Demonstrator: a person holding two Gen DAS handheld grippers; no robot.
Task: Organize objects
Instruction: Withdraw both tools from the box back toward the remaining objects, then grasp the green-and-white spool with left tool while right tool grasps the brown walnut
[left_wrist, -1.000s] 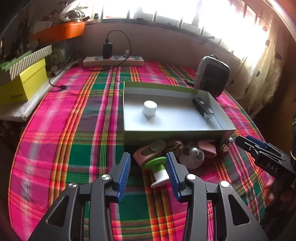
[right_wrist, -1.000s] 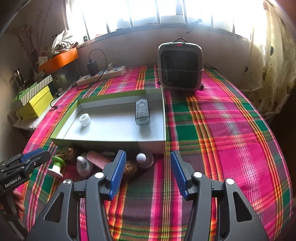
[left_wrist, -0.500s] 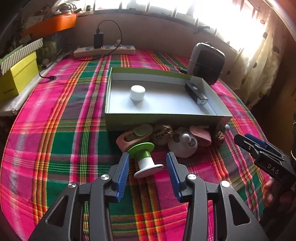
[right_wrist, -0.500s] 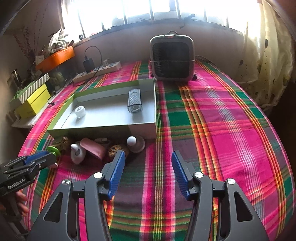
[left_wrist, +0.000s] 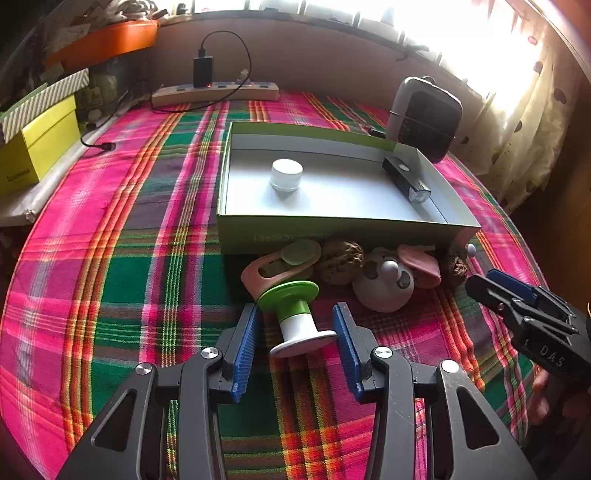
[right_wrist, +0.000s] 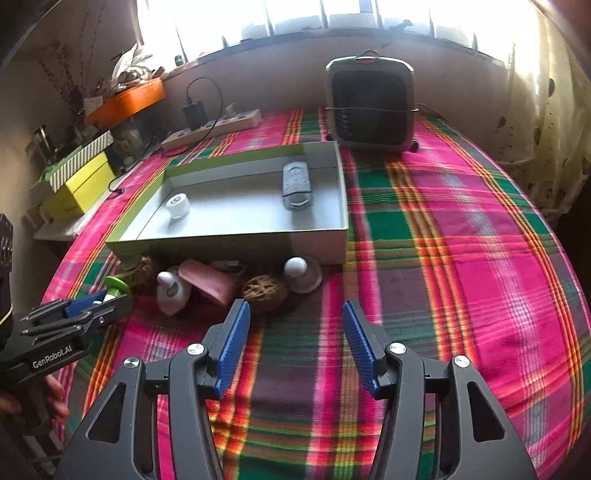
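Spool (left_wrist: 295, 317), green-topped and white-based, lay tipped on the table (left_wrist: 110, 280) between the released fingers of the left tool (left_wrist: 297, 345), which had closed in around it over the last second; neither pad visibly touched it. A grasp looked imminent, then a lift into the box (left_wrist: 332, 225). The right tool (right_wrist: 295, 347) hung released over bare cloth near a walnut (right_wrist: 264, 290).

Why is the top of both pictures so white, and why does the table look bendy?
Left wrist view: sunlight washes out the window above the tray. Right wrist view: same glare at the window; the fisheye lens curves the plaid tablecloth, and its near stripes look slightly blurred.
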